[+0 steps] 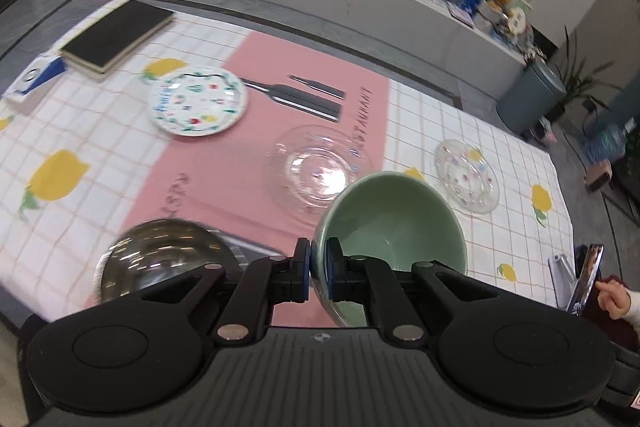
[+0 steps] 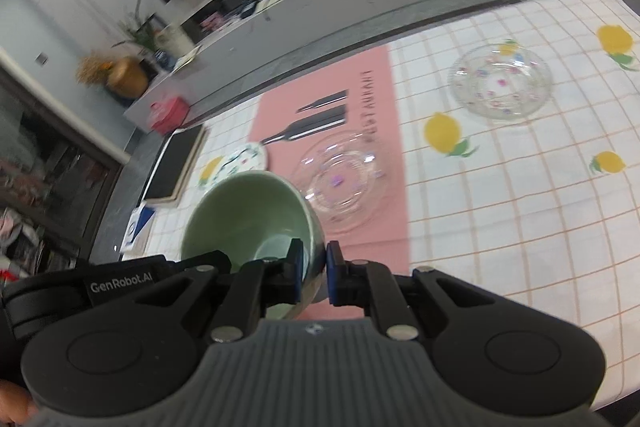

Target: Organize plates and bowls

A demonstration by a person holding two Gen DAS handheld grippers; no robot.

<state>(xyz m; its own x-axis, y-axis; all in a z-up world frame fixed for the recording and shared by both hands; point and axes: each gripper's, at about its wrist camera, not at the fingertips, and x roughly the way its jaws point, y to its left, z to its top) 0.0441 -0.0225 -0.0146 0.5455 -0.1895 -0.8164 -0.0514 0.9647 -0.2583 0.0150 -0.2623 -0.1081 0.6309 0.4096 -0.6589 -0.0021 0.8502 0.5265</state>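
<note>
Gripping the pale green ceramic bowl [image 1: 390,223] by opposite rim walls, we are pinching it with the left gripper [image 1: 318,267] and right gripper [image 2: 314,273], lifted and tilted. Ahead, the clear glass plates [image 1: 320,171] and floral plate [image 1: 197,101] are lying unstacked; sorting looks barely begun.

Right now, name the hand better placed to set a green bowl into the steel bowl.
Left. The left gripper clamps a green bowl right beside the steel bowl; the right view shows no steel bowl.
</note>
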